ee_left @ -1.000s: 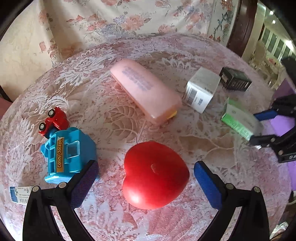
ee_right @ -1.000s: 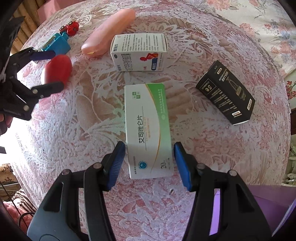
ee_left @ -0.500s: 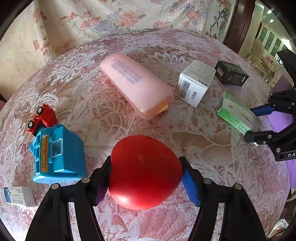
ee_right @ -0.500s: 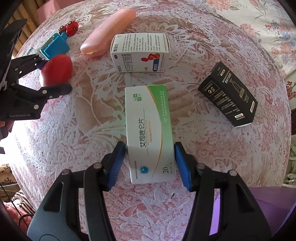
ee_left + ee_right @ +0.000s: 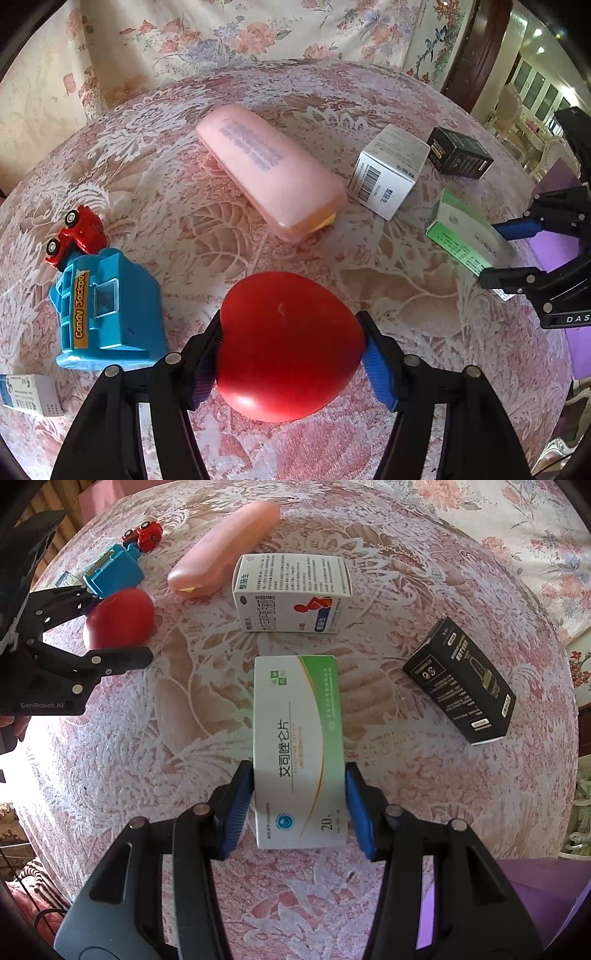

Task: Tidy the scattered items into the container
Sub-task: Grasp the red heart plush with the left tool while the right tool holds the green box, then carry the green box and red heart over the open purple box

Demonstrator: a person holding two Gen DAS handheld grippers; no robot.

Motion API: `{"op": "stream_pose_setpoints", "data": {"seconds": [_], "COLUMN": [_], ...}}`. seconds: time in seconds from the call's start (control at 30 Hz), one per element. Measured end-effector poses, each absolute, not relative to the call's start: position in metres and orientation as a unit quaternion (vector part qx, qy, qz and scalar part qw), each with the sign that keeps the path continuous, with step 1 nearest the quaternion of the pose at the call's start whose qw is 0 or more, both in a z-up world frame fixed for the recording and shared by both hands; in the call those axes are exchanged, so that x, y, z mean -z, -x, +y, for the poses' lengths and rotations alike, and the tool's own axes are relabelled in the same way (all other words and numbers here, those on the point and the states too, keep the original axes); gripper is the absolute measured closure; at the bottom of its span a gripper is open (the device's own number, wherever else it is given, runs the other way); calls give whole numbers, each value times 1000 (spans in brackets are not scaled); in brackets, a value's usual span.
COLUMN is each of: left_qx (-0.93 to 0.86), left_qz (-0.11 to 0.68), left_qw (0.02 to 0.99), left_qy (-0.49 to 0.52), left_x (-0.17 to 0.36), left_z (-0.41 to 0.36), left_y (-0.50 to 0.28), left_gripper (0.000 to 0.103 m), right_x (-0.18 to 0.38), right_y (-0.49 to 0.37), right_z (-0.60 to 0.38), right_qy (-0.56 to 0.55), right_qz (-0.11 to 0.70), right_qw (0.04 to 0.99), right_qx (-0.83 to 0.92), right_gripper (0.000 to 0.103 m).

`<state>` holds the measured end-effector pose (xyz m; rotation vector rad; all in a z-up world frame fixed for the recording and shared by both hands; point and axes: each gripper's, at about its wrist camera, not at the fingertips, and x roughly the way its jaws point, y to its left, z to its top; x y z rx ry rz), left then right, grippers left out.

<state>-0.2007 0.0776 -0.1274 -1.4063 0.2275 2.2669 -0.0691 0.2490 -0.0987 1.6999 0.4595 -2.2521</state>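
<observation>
The left gripper [image 5: 291,350] presses both pads on the red heart [image 5: 288,347], jaws closing. Beyond the heart lies the pink case [image 5: 269,171]; right of it, the right gripper [image 5: 299,805] closes its jaws, pads touching the green-white box [image 5: 299,746] on the lace tablecloth [image 5: 147,738].

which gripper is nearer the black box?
Right. The right gripper, jaws closing on the green-and-white box, sits one item over from the black box. The left gripper, around the red heart, is across the table.
</observation>
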Motion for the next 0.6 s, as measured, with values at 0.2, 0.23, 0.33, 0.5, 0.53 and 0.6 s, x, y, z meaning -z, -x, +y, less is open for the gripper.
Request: {"op": "stream_pose_setpoints", "data": {"seconds": [0.2,0.23,0.33,0.5,0.53,0.6], "left_qx": [-828,-829,-831,-833,-833,-833], "left_qz": [89,89,88,85,84,82], "left_qw": [235,236,237,235,233,233], "left_qy": [501,500,495,494,495,495], "left_x": [124,123,119,115,115,114], "left_z": [79,79,78,79,79,75], "left_y": [195,194,191,188,188,185], "left_gripper": [37,37,37,37,37,37], "right_x": [108,108,102,91,90,88], "right_y": [111,112,110,103,101,97], "right_z": [255,254,249,239,238,236], "right_qy": [-585,-584,-583,-580,-579,-578], "right_qz": [158,158,162,170,170,170], "right_qw": [142,143,145,145,145,145], "right_qx": [783,783,783,783,784,785], "right_gripper": [51,51,51,51,51,51]}}
